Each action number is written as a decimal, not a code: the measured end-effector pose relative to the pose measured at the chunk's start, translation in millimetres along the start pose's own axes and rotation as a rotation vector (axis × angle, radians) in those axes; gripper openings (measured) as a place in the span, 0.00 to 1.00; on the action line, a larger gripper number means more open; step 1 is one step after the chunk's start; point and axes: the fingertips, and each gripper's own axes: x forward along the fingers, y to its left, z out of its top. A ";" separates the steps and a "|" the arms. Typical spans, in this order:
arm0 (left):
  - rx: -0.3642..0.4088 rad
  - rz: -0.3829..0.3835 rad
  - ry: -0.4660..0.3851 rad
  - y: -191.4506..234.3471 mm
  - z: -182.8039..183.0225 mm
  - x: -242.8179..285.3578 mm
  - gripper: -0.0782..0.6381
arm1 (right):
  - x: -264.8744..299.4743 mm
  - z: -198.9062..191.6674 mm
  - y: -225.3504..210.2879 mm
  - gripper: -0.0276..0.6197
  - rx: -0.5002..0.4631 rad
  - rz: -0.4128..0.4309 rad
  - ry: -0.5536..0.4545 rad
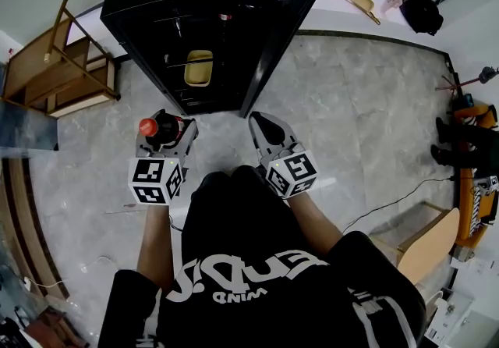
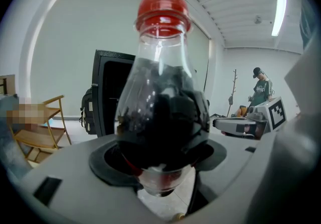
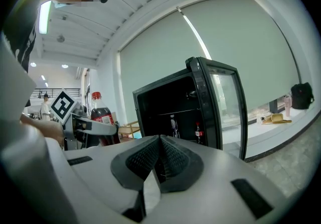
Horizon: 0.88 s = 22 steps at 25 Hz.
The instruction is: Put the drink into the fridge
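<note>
A dark cola bottle with a red cap stands upright between the jaws of my left gripper, which is shut on it. The bottle fills the left gripper view, red cap on top. The black fridge stands ahead with its door swung open to the right; shelves and a yellow item show inside. My right gripper is shut on nothing, in front of the door's lower edge. In the right gripper view the open fridge holds a small bottle, and the held bottle shows at left.
Wooden chairs and frames stand left of the fridge. A white counter with a wooden dustpan and a black bag runs behind at right. A wooden board and a cable lie on the grey floor to my right. A person stands far off.
</note>
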 end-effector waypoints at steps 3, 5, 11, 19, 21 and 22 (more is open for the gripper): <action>0.012 -0.004 0.010 5.4 -6.1 12.1 0.54 | 5.2 -2.0 1.7 0.08 0.000 0.005 0.005; 0.026 -0.011 0.010 8.8 -7.2 21.9 0.54 | 9.1 -1.1 1.7 0.08 0.000 0.006 0.003; 0.027 -0.022 0.004 22.3 -10.1 63.8 0.54 | 16.9 -3.5 -4.1 0.08 0.009 -0.004 0.008; 0.052 -0.017 0.002 42.4 -12.3 117.9 0.54 | 18.2 -5.0 -7.8 0.08 0.020 -0.015 0.013; 0.049 -0.016 0.006 48.4 -13.5 130.0 0.54 | 17.8 -4.6 -8.6 0.08 0.026 -0.020 0.011; 0.045 -0.015 0.008 51.3 -14.0 136.5 0.54 | 17.5 -4.6 -9.0 0.08 0.027 -0.022 0.011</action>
